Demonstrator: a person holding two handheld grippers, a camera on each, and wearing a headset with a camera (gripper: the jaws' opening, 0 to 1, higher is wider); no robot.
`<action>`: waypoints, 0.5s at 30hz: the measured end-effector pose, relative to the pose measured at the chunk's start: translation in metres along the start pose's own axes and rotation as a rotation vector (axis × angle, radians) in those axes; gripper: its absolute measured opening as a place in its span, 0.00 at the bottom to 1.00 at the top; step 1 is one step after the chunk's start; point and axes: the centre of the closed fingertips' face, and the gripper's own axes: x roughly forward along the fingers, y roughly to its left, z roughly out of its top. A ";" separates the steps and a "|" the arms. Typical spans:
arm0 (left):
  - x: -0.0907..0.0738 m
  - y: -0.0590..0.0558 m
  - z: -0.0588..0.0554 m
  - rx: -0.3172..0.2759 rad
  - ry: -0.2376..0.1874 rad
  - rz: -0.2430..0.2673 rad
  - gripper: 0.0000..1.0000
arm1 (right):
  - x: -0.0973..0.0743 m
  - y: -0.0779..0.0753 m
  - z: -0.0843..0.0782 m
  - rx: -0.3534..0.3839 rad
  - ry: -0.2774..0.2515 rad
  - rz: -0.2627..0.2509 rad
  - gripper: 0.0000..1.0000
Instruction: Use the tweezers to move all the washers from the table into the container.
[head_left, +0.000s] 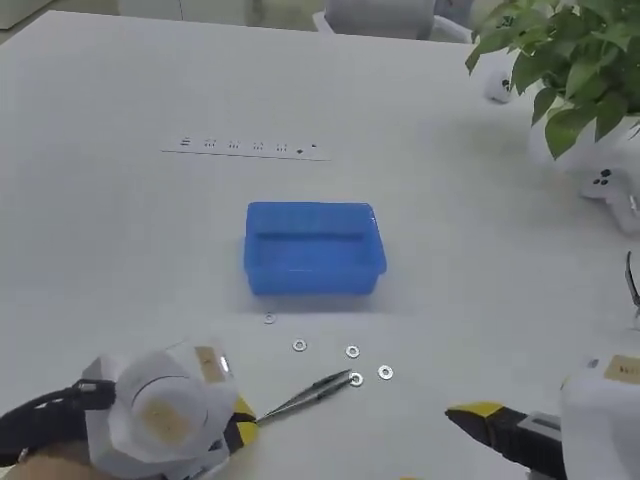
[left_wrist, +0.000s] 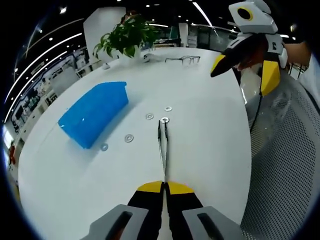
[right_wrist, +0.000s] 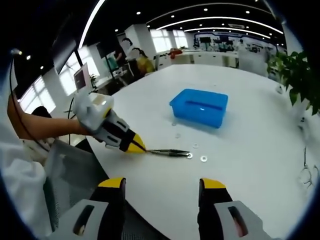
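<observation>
A blue container (head_left: 315, 248) stands mid-table, and several small washers (head_left: 299, 345) lie scattered in front of it. My left gripper (head_left: 243, 418) is shut on the handle end of metal tweezers (head_left: 305, 394). The tweezer tips rest at one washer (head_left: 356, 379). In the left gripper view, the left gripper (left_wrist: 164, 186) holds the tweezers (left_wrist: 163, 150) pointing at that washer (left_wrist: 165, 120), with the container (left_wrist: 95, 112) to the left. My right gripper (right_wrist: 162, 186) is open and holds nothing; one yellow-tipped finger (head_left: 482, 416) hovers right of the washers.
A potted plant (head_left: 570, 55) stands at the far right with white devices (head_left: 605, 185) beside it. Glasses (left_wrist: 182, 59) lie near the right table edge. A flush socket strip (head_left: 245, 147) sits behind the container. A grey mesh chair (left_wrist: 285, 150) is at the table's near edge.
</observation>
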 end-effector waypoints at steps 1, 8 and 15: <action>-0.002 -0.001 0.002 0.002 -0.002 -0.004 0.00 | 0.001 0.002 0.002 -0.007 -0.002 0.006 0.56; -0.029 -0.005 0.027 0.015 -0.051 -0.001 0.00 | 0.014 0.020 0.014 -0.104 0.010 0.084 0.50; -0.056 -0.012 0.058 0.060 -0.117 0.017 0.00 | 0.028 0.029 0.025 -0.217 0.025 0.118 0.39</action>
